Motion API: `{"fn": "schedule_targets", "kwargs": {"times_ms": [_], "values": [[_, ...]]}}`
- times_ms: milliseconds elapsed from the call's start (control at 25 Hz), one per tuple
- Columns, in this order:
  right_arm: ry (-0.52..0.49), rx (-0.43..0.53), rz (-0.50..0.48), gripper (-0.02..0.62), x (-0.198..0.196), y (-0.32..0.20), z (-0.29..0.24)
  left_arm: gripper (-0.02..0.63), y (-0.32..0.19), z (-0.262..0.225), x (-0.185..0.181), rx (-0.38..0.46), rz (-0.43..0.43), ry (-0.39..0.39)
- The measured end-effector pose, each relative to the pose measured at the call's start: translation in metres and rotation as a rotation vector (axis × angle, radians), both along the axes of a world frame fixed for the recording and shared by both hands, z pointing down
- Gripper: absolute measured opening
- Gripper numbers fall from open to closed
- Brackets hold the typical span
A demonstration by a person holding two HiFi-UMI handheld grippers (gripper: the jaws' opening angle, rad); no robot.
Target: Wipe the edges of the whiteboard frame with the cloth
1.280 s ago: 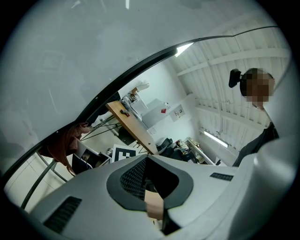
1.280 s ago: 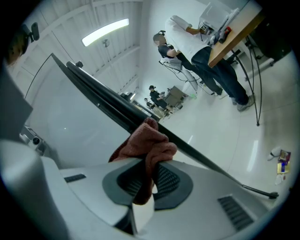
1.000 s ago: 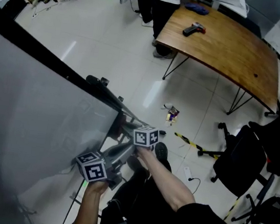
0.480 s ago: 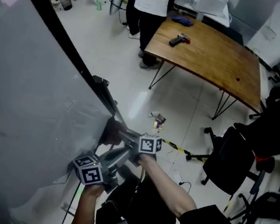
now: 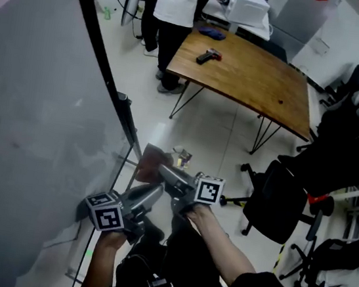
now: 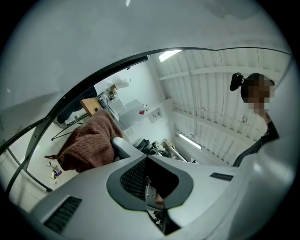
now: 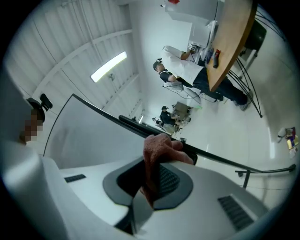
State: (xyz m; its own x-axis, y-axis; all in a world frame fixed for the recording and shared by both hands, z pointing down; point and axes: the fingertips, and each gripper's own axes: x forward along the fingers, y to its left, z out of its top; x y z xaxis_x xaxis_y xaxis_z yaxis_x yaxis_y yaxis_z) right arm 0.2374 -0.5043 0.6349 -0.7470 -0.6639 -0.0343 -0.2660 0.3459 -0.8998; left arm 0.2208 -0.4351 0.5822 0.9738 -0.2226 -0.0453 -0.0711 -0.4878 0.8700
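The whiteboard (image 5: 30,118) fills the left of the head view, and its black frame (image 5: 104,69) runs steeply down to a lower corner. A brown cloth (image 5: 153,162) sits just right of that corner, and my right gripper (image 5: 165,173) is shut on it. In the right gripper view the cloth (image 7: 159,150) bulges out of the right gripper (image 7: 150,180) against the frame's dark bar (image 7: 131,123). My left gripper (image 5: 151,195) lies just below the right one, shut and holding nothing. In the left gripper view the left gripper (image 6: 150,185) points at the cloth (image 6: 89,140) under the curved frame (image 6: 93,82).
A wooden table (image 5: 248,76) stands behind on the white floor, with a person (image 5: 171,12) at its far end. Black office chairs (image 5: 277,200) stand to the right. Small items (image 5: 181,154) lie on the floor near the board's metal stand (image 5: 123,165).
The head view has swung, so the frame now stands steeper. Both grippers and the cloth stay together by the frame's lower corner, shifted slightly right.
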Motion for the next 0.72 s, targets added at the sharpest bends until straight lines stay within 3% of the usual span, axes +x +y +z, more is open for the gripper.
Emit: {"fn": "schedule_targets", "kwargs": {"times_ms": [240, 560, 720], "values": [[-0.078, 0.121, -0.023, 0.043, 0.028, 0.013, -0.068, -0.014, -0.006, -0.038, 0.005, 0.039, -0.062, 0.047], [-0.185, 0.242, -0.162, 0.043, 0.065, 0.024, -0.146, -0.014, -0.019, -0.092, 0.004, 0.050, -0.297, 0.150], [-0.231, 0.263, -0.269, 0.043, 0.076, 0.029, -0.163, -0.014, -0.017, -0.107, 0.019, 0.082, -0.388, 0.137]]}}
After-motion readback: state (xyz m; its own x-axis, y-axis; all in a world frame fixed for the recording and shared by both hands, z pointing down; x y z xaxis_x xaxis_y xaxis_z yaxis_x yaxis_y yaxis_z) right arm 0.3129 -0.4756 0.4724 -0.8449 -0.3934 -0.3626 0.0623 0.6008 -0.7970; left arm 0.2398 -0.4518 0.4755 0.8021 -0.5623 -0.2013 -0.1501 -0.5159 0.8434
